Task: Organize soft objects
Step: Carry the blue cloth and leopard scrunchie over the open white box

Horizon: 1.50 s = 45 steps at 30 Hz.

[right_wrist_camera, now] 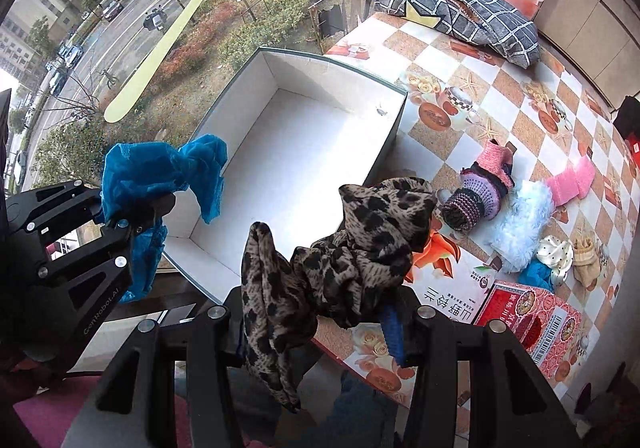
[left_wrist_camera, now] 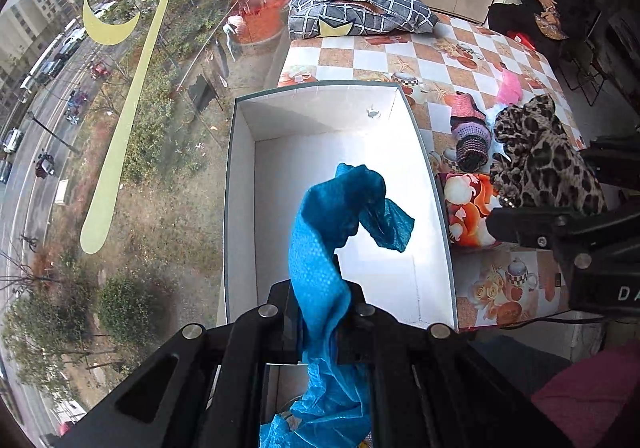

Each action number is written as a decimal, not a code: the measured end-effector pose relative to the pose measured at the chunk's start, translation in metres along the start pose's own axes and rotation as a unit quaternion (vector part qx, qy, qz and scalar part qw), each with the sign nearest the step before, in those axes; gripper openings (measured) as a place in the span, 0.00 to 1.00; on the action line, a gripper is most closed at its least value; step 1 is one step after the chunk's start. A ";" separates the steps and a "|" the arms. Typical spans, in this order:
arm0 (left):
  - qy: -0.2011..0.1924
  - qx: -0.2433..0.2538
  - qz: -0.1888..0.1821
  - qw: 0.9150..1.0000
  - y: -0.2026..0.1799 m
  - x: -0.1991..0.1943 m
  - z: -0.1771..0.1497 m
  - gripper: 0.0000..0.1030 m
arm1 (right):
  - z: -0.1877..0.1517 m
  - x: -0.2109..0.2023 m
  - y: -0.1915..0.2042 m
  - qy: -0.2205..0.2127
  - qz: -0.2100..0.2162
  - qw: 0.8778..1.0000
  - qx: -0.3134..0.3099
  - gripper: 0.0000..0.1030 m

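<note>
The blue cloth (left_wrist_camera: 320,248) hangs over the white box (left_wrist_camera: 432,184), held up high so it can drop straight in. The left gripper (left_wrist_camera: 318,312) is pinched tight on it, with the cloth squeezed between the two fingers. The cloth is thin and crinkly, with tiny dots, and one end flops over toward 3 o'clock. The box has nothing in it yet.

The spotted scarf (right_wrist_camera: 340,260) is bunched up in the right gripper (right_wrist_camera: 320,328), which is clamped on it, partly closed because the bunch is thick. It is brown with black spots, and it hangs just by the box's near corner, waiting its turn, I think.

In the right wrist view, more soft things lie on the bench (right_wrist_camera: 520,96) at 3 o'clock: a striped knit piece (right_wrist_camera: 472,196), a fluffy pale blue thing (right_wrist_camera: 520,228) and a pink one (right_wrist_camera: 572,180). A checked cushion (right_wrist_camera: 472,12) sits far off at 1 o'clock.
</note>
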<state>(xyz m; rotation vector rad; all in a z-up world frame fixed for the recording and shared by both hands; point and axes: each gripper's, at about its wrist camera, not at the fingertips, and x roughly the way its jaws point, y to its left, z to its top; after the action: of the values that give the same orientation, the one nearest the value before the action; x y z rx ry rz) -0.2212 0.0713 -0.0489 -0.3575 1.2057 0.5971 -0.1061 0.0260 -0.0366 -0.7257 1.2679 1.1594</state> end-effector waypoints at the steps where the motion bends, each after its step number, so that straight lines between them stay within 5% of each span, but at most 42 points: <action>1: 0.002 -0.002 -0.001 1.000 0.001 0.001 -0.001 0.09 | 0.002 0.000 0.004 -0.001 0.002 1.000 -0.003 0.49; 45: 0.024 -0.003 -0.008 1.000 0.002 0.019 -0.009 0.09 | 0.000 0.018 0.026 0.039 -0.010 0.999 -0.033 0.49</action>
<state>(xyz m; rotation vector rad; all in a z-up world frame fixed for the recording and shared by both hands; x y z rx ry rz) -0.2252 0.0726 -0.0694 -0.3886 1.2458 0.5820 -0.1322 0.0387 -0.0491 -0.8384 1.2897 1.1713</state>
